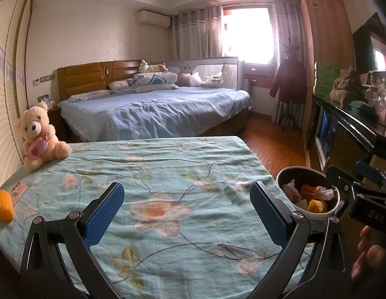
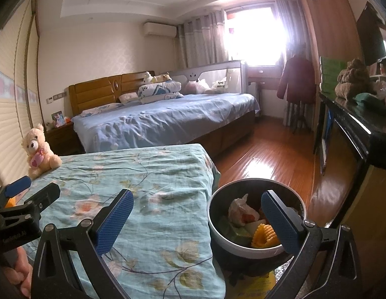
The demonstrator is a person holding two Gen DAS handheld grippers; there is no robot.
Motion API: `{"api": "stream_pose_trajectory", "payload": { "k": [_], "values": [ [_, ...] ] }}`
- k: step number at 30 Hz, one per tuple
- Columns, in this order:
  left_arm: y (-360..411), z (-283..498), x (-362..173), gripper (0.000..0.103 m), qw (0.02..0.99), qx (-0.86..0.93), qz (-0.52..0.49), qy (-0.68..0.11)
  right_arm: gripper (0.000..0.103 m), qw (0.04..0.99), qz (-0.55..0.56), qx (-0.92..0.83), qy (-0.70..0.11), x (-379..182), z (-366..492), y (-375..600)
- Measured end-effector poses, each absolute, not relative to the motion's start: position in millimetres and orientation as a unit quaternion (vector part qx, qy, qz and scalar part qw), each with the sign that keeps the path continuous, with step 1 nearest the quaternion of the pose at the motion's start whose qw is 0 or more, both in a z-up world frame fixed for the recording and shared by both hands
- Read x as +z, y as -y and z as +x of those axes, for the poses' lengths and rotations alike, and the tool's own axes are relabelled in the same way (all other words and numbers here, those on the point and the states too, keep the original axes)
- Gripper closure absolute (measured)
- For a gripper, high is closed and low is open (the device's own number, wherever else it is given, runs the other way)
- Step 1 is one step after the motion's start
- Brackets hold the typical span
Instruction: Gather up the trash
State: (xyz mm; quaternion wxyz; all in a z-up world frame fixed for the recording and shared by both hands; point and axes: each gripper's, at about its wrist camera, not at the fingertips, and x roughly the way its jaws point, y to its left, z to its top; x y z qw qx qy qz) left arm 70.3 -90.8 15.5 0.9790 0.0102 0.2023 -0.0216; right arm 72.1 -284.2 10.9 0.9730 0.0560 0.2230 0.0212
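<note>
A round waste bin with a white rim stands off the right edge of the floral-covered table. It holds crumpled white paper, a yellow corrugated piece and other scraps. The same bin shows at the right in the left wrist view. My right gripper is open and empty, its right finger over the bin, its left over the cloth. My left gripper is open and empty above the middle of the cloth. A yellow foam piece lies at the table's left edge.
A cream teddy bear sits at the table's far left corner, with a pink card near it. Beyond the table is a blue-sheeted bed. Wooden floor and a dark cabinet lie to the right.
</note>
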Motion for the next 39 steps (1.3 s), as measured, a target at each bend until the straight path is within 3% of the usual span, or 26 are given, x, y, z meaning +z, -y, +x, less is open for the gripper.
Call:
{"api": "stream_pose_trajectory", "payload": {
  "k": [39],
  "values": [
    [89.3, 70.0, 15.9, 0.000, 0.978, -0.027, 0.005, -0.209, 0.000, 0.972, 0.058, 0.027, -0.227, 13.8, 70.9, 281.6]
  ]
}}
